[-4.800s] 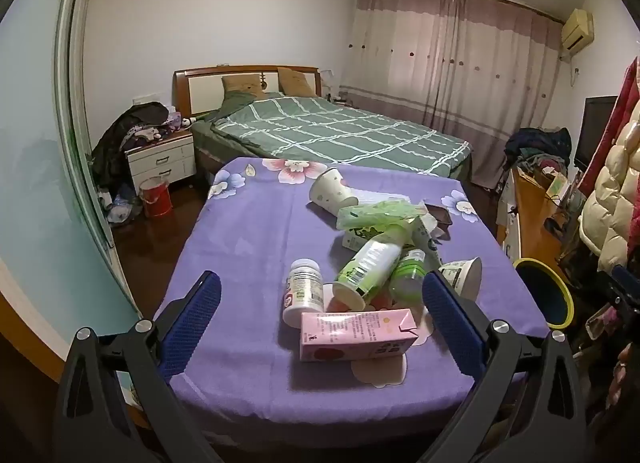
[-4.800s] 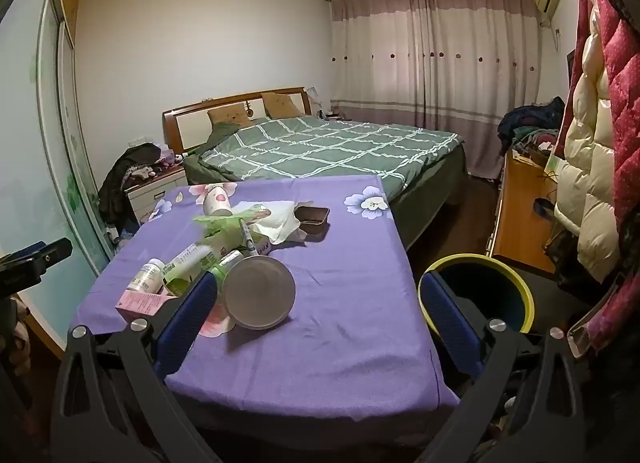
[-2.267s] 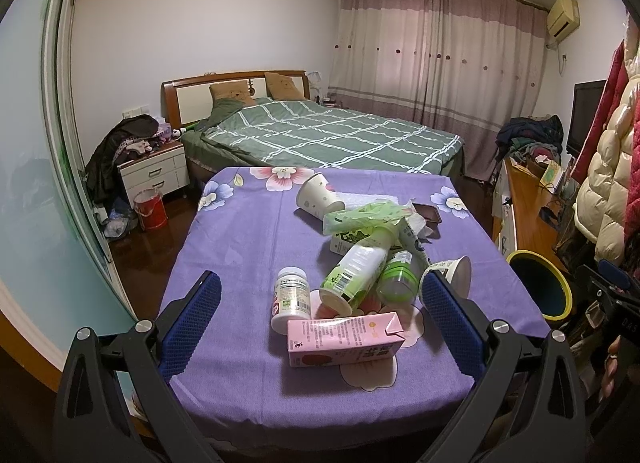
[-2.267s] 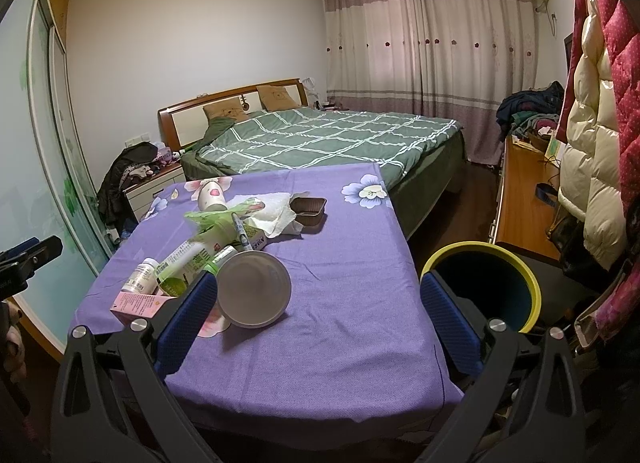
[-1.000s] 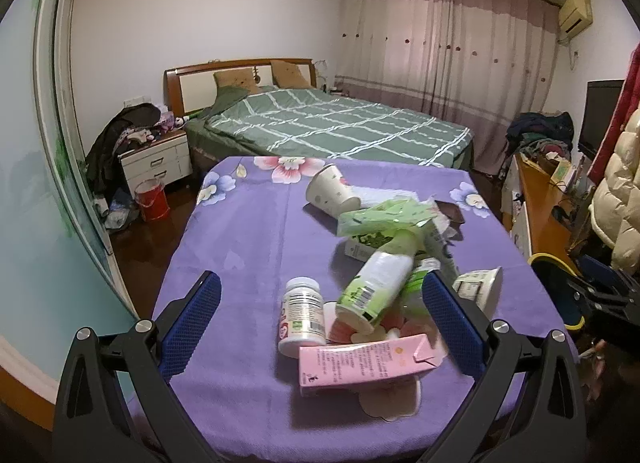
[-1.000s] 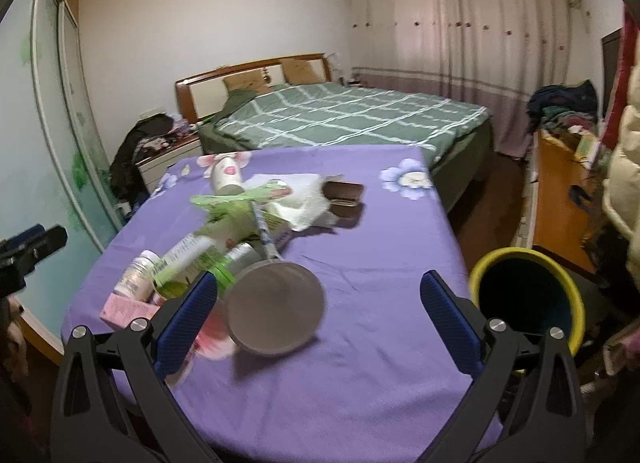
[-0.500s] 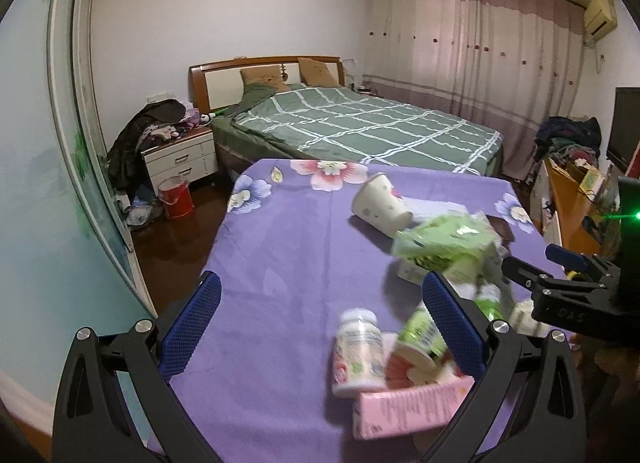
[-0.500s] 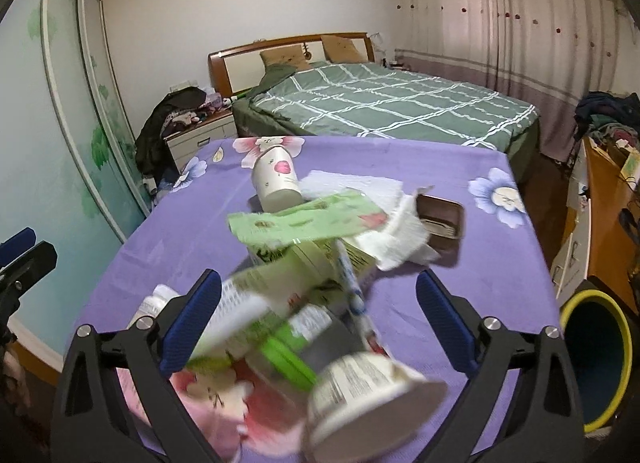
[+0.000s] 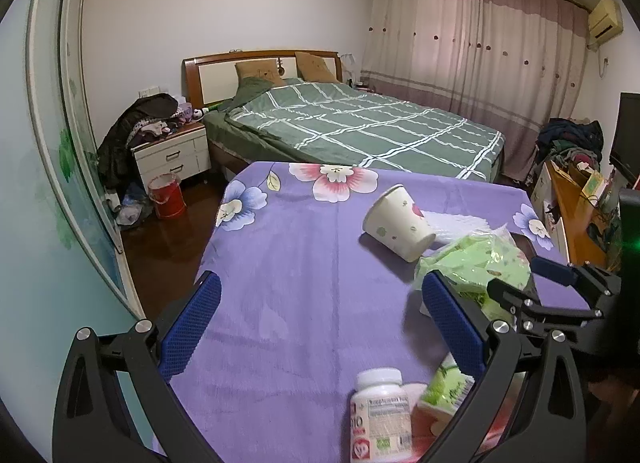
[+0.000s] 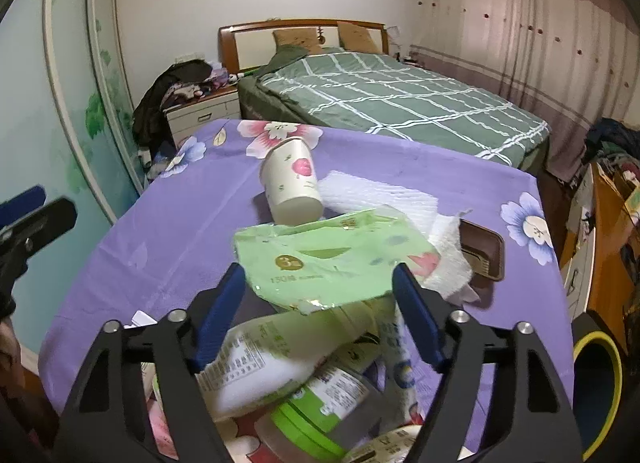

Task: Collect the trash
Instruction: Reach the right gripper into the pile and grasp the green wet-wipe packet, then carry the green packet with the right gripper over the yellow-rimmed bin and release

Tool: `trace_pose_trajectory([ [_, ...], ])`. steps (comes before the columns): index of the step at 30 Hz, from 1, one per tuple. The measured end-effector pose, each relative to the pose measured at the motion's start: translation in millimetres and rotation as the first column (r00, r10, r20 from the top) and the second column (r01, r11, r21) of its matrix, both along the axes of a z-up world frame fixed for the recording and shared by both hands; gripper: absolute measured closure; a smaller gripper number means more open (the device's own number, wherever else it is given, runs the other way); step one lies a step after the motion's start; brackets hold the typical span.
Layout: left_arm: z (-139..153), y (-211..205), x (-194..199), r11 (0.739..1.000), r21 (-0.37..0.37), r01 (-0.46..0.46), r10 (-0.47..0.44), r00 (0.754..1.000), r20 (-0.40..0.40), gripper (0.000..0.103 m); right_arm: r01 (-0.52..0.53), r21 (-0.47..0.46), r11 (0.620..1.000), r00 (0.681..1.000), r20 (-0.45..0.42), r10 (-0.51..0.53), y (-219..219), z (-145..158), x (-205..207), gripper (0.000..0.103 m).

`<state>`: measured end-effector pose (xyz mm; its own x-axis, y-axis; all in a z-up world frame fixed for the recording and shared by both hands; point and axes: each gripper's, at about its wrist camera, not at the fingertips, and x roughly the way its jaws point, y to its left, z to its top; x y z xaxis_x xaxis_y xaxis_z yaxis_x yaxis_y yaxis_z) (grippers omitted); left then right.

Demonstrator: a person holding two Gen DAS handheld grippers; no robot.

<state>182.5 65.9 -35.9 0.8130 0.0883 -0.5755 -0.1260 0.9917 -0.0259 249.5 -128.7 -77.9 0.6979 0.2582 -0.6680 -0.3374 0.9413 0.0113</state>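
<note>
A pile of trash lies on the purple flowered tablecloth (image 9: 288, 271). In the right wrist view my right gripper (image 10: 320, 303) hangs low over the pile, its jaws closing with a green tissue packet (image 10: 332, 259) between them; the pads are not visibly pressing on it. Under the packet lie a white bottle with a green label (image 10: 260, 359) and a green-lidded jar (image 10: 316, 411). A paper cup (image 10: 290, 187) lies on its side behind. My left gripper (image 9: 320, 323) is open over bare cloth, left of the pile. A white pill bottle (image 9: 382, 415) stands near it.
A yellow-rimmed bin (image 10: 596, 375) stands on the floor to the table's right. A brown tray (image 10: 480, 251) and white tissue (image 10: 376, 195) lie beyond the packet. A green bed (image 9: 360, 123), a nightstand (image 9: 172, 155), a red bucket (image 9: 166, 195) and a wooden desk (image 9: 572, 215) surround the table.
Both grippers have moved forward over the table. The right one dropped onto the pile and its jaws narrowed around the green packet. The left one swung left, leaving the pile on its right.
</note>
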Motion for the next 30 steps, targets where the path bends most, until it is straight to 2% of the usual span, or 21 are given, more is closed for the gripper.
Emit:
trace_pose_trajectory([
  [5,-2.2,6.4,14.9,1.000,-0.007,0.000,0.000,1.000,-0.001,0.004,-0.029,-0.047,0.998,0.999,-0.025,0.028,11.4,-3.9,5.5,0.044],
  [11,-4.1,7.7,17.7,1.000,-0.019,0.006,-0.006,1.000,0.004,0.004,-0.051,-0.121,0.991,0.997,-0.057,0.044,22.5,-13.2,7.9,0.045],
  [12,-3.7,7.3,16.6,1.000,-0.021,0.006,-0.006,1.000,0.003,0.004,-0.051,-0.122,0.991,0.997,-0.058,0.044,23.1,-13.2,8.0,0.052],
  [13,-4.1,6.8,17.3,1.000,-0.024,0.008,-0.008,1.000,0.003,0.004,-0.045,-0.126,0.991,0.998,-0.057,0.038,23.1,-13.1,8.7,0.066],
  [14,-3.6,7.0,17.1,1.000,-0.024,0.008,-0.008,1.000,0.003,0.004,-0.036,-0.132,0.991,0.998,-0.053,0.030,22.5,-12.5,9.7,0.073],
  [16,-3.3,6.6,17.5,1.000,-0.023,0.009,-0.009,1.000,0.004,0.004,-0.036,-0.118,0.992,0.998,-0.053,0.030,20.8,-9.9,9.6,0.095],
  [18,-2.3,6.2,16.2,1.000,-0.022,0.011,-0.011,1.000,0.008,0.004,-0.039,-0.090,0.995,0.998,-0.049,0.035,17.4,-5.9,8.4,0.101],
  [30,7.6,-2.5,5.6,0.999,-0.019,0.027,-0.027,0.999,0.028,0.004,-0.082,0.127,0.988,0.996,0.030,0.079,-13.5,51.8,-11.1,0.102],
])
